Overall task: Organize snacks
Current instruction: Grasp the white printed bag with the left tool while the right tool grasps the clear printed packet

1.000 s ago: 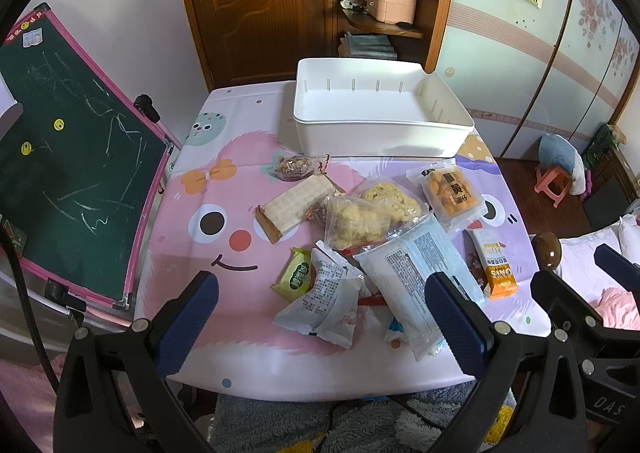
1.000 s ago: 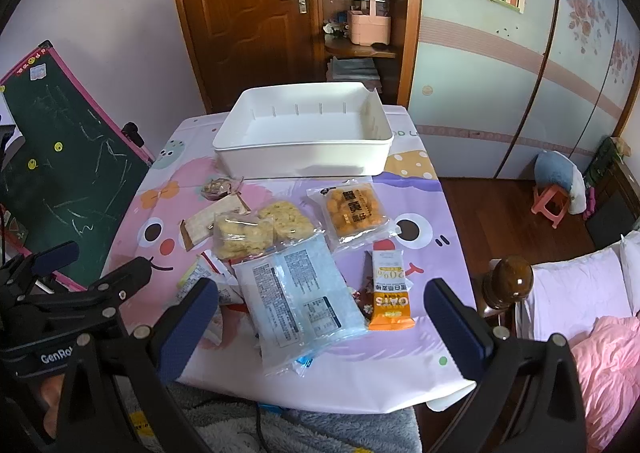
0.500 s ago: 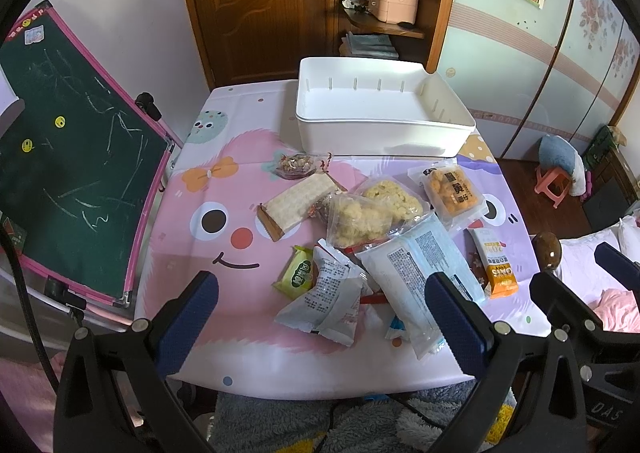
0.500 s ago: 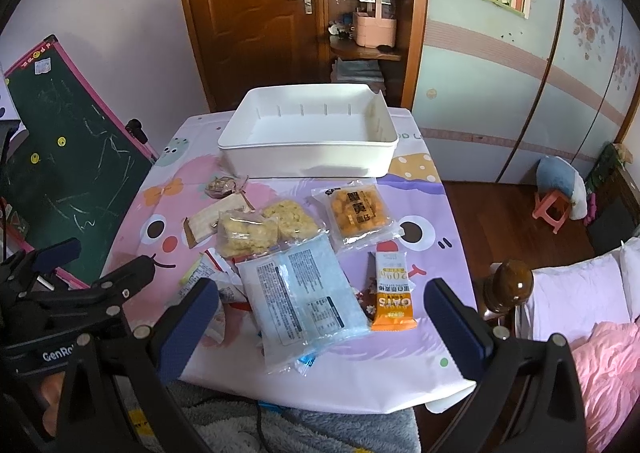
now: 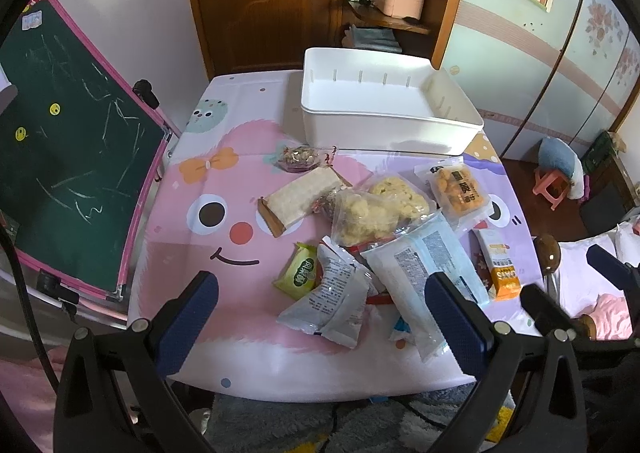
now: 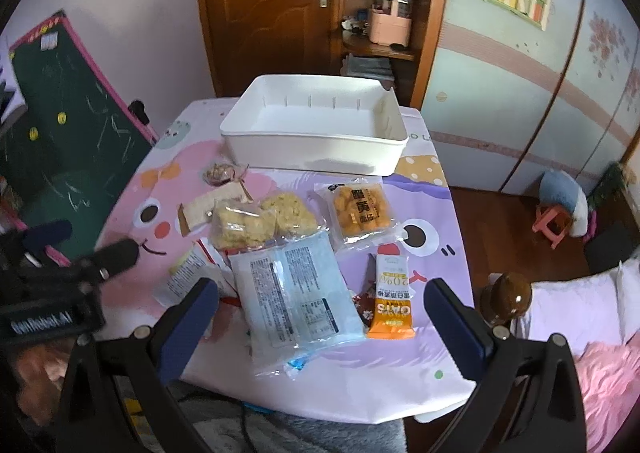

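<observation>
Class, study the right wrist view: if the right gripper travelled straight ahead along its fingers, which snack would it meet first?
Most likely the large pale blue packet, which lies nearest between the open right gripper fingers. The orange oats bar sits just to its right. Depth is hard to judge in a fisheye view.

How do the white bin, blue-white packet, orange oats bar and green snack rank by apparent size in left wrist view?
1. white bin
2. blue-white packet, though nearer the camera
3. orange oats bar and green snack: too alike to rank.
</observation>
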Demonstrator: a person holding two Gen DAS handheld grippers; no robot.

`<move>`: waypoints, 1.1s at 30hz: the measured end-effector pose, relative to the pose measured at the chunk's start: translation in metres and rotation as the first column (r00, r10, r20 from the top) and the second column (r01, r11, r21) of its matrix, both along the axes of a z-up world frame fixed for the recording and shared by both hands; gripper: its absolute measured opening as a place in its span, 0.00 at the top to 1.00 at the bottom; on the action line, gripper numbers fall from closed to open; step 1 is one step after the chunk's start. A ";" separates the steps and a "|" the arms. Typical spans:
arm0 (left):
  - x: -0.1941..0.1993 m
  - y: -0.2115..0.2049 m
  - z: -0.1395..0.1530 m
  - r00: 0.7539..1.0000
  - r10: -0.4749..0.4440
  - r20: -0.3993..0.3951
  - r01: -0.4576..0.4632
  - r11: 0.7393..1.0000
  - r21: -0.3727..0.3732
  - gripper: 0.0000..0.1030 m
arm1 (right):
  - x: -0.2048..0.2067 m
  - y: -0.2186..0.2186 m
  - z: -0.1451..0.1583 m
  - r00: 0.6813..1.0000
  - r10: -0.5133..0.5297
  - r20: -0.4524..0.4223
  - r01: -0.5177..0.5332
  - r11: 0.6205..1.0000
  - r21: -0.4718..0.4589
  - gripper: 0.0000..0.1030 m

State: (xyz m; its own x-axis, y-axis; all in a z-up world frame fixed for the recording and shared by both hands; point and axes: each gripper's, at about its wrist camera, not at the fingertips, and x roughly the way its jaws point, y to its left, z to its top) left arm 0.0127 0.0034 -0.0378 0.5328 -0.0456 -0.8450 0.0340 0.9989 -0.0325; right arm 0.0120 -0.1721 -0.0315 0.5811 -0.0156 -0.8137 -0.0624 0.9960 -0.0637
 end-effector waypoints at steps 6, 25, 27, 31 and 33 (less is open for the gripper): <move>0.014 0.001 -0.010 1.000 -0.008 -0.005 0.008 0.999 0.040 0.00 | 0.009 0.011 -0.026 0.996 0.075 -0.053 -0.076 0.997 -0.017 0.00; 0.063 0.022 -0.123 0.952 -0.094 -0.290 0.066 0.992 -0.107 0.00 | 0.039 0.031 -0.122 0.946 0.170 -0.277 -0.181 0.983 -0.012 0.05; 0.066 0.021 -0.130 0.947 -0.087 -0.310 0.056 0.992 -0.109 0.00 | 0.040 0.041 -0.131 0.938 0.192 -0.287 -0.213 0.976 -0.041 0.05; 0.068 0.016 -0.133 0.946 -0.089 -0.312 0.060 0.993 -0.104 0.02 | 0.039 0.059 -0.146 0.933 0.220 -0.285 -0.268 0.953 -0.143 0.05; 0.068 0.012 -0.133 0.946 -0.099 -0.308 0.076 0.993 -0.087 0.02 | 0.037 0.066 -0.155 0.931 0.226 -0.286 -0.287 0.939 -0.190 0.06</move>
